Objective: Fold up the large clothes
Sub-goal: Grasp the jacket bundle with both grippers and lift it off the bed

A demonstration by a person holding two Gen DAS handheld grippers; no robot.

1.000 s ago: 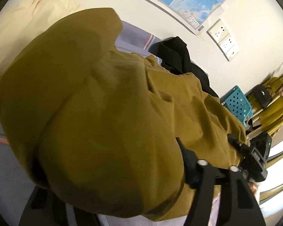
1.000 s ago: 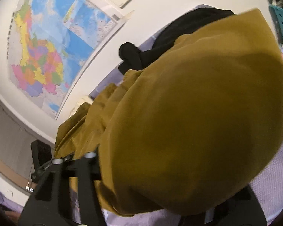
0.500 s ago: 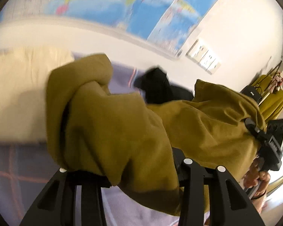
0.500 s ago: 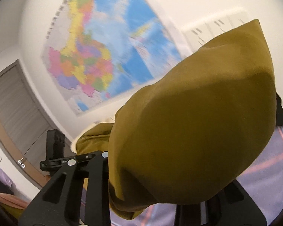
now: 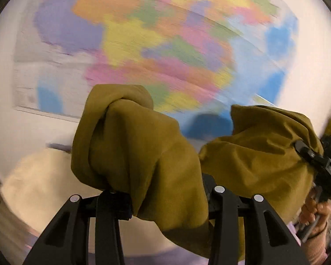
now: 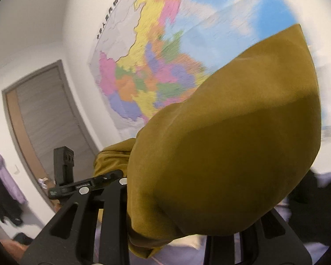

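Note:
A mustard-yellow garment point(image 5: 143, 150) is bunched between the fingers of my left gripper point(image 5: 165, 198), which is shut on it and holds it up in front of the wall. The cloth stretches right to my right gripper point(image 5: 315, 163), seen at the right edge with a hand under it. In the right wrist view the same garment point(image 6: 231, 150) bulges over my right gripper point(image 6: 187, 225), which is shut on it; its fingertips are hidden by cloth. The left gripper point(image 6: 81, 185) shows at lower left there.
A large coloured wall map point(image 6: 156, 66) fills the wall ahead. A cream pillow point(image 5: 37, 183) lies at lower left. A grey door point(image 6: 44, 119) is at left, with dark and purple clothes point(image 6: 2, 190) hanging beside it. Lilac bedding point(image 6: 187, 254) lies below.
Both grippers have swung upward with the garment, from looking down at the bed and black clothes to facing the wall map. The cloth now hangs stretched between them.

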